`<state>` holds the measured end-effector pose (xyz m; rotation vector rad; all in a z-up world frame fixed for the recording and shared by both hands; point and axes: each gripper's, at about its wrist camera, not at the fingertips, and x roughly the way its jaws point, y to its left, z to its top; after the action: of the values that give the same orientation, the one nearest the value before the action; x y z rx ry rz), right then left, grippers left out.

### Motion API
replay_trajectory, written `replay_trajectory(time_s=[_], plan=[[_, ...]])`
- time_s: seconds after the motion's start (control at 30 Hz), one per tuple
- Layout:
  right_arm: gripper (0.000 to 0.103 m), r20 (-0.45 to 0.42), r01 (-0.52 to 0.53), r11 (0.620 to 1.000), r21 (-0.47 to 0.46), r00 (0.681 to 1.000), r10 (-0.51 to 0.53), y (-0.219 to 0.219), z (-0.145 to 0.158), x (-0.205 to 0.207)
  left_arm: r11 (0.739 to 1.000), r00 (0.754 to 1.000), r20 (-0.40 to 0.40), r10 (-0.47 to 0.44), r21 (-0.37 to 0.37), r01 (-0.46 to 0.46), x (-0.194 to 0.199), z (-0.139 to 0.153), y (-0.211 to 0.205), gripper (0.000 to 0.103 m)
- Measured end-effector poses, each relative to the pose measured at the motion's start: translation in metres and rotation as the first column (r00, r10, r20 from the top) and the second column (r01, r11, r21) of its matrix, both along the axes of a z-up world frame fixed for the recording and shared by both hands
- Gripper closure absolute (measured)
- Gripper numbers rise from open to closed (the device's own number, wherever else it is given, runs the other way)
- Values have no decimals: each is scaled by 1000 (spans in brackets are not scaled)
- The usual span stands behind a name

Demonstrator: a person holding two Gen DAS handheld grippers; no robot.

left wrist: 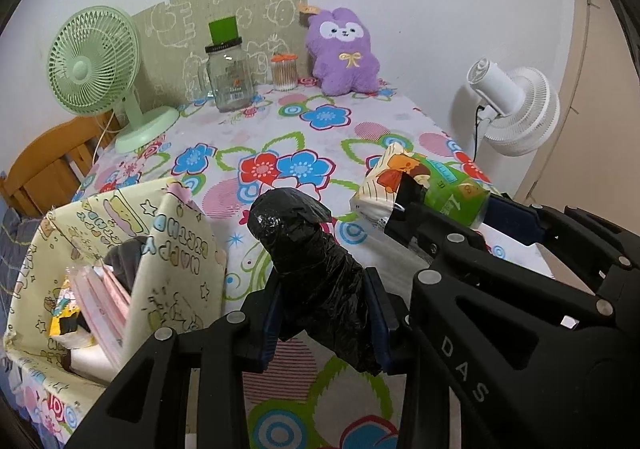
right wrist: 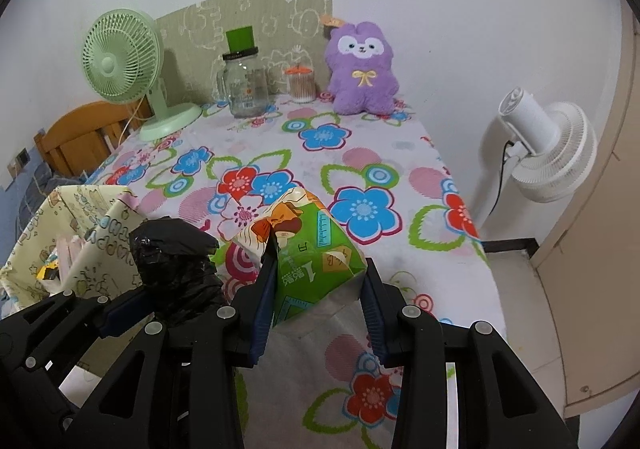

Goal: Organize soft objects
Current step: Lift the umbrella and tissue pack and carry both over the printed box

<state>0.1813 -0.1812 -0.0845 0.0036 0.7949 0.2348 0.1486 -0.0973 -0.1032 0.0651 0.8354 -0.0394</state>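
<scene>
A roll of black plastic bags (left wrist: pixel 316 269) is clamped between the two fingers of the left tool (left wrist: pixel 322 313), raised above the flowered surface (left wrist: pixel 280 121) just right of the yellow patterned storage box (left wrist: pixel 176 249). A green tissue pack (right wrist: pixel 316 261) is gripped by the right tool (right wrist: pixel 320 313), likewise lifted clear of the cloth; in the left wrist view this pack (left wrist: pixel 432 185) is seen held out to the right of the roll.

The box is already partly filled: pink-edged flat packets (left wrist: pixel 104 289) and a yellow-and-black item (left wrist: pixel 64 313) are visible inside, so part of the sorting is judged done. The two held items have not yet been put away, and the box lies nearest the left tool, so the roll is probably to be dropped in first.

At the far end of the surface a purple plush toy (right wrist: pixel 362 69) is propped against the wall; being soft, it may remain to be collected. A glass jar (right wrist: pixel 244 85), a cotton-swab tub (right wrist: pixel 300 85) and a green desk fan (right wrist: pixel 124 57) stand beside it.
</scene>
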Motion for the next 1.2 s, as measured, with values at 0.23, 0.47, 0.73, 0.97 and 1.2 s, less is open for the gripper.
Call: replay_trajectory(time_s=[0.23, 0.47, 0.73, 0.97, 1.2], plan=[[60, 29, 22, 1000, -5, 999, -22, 1, 17, -18, 1000, 999, 29, -17, 3, 17, -16, 14, 2, 65], [60, 63, 36, 999, -10, 997, -35, 2, 37, -36, 999, 997, 71, -33, 7, 32, -32, 32, 4, 65], [60, 106, 65, 997, -28, 992, -62, 2, 59, -56, 998, 991, 116, -62, 12, 61, -50, 50, 7, 65], [60, 138, 71, 997, -30, 988, -66, 8, 75, -73, 997, 986, 147, -82, 25, 79, -63, 63, 14, 65], [60, 154, 59, 998, -28, 987, -54, 21, 84, -81, 997, 983, 166, -82, 29, 78, -73, 71, 27, 65]])
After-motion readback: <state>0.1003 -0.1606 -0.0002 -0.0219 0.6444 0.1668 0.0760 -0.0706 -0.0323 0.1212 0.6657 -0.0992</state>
